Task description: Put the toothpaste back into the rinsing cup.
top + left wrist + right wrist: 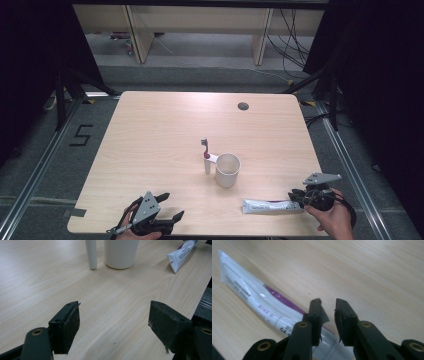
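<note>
A: What blocks the middle of the surface (pixel 150 130)?
B: A white cup (pixel 227 170), a toothbrush (pixel 205 156) just beside it. A toothpaste tube (pixel 272 205) lies near the right front edge. The left half is open.

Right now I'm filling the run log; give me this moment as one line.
left gripper: open, idle | right gripper: open, over toothpaste tube | cup, toothbrush: mid-table

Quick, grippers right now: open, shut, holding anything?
Left gripper: open wide, holding nothing.
Right gripper: slightly open above the toothpaste tube, not gripping it.
</note>
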`<action>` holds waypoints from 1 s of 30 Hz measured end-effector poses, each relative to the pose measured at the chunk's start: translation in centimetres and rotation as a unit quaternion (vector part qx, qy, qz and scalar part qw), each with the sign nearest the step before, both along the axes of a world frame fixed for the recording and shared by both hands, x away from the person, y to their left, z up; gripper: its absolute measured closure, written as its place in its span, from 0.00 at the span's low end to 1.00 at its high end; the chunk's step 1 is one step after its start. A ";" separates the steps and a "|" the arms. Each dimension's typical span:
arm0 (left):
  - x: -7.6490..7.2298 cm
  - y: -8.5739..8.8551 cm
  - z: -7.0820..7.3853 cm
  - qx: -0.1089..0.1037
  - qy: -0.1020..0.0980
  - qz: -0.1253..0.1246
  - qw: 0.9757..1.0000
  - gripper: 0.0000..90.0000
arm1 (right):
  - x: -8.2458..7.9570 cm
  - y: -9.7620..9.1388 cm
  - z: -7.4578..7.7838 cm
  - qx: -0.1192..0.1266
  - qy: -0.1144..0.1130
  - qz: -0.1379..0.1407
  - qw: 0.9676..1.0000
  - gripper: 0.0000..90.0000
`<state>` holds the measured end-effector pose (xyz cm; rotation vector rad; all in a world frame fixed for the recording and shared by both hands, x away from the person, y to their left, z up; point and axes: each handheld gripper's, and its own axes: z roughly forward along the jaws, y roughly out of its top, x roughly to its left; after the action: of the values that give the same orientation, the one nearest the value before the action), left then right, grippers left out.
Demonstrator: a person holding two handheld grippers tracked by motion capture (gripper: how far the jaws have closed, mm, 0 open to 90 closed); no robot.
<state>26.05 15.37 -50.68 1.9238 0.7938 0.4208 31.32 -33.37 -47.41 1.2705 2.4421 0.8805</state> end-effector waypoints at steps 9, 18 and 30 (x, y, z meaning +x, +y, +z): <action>0.1 0.0 -0.1 -0.001 0.001 0.000 1.000 0.27 | -1.2 2.6 1.9 -0.072 0.004 0.109 0.991 0.52; 0.1 0.1 -0.2 0.003 0.005 0.001 1.000 0.27 | -1.3 4.3 1.6 -0.129 0.013 0.164 0.978 0.48; 0.2 0.4 -0.2 0.001 0.007 0.009 1.000 0.27 | 0.2 6.6 0.5 -0.189 0.052 0.207 0.958 0.58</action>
<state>26.29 15.81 -50.89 1.9242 0.8203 0.4206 31.51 -26.73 -46.90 0.6997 2.8369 0.3984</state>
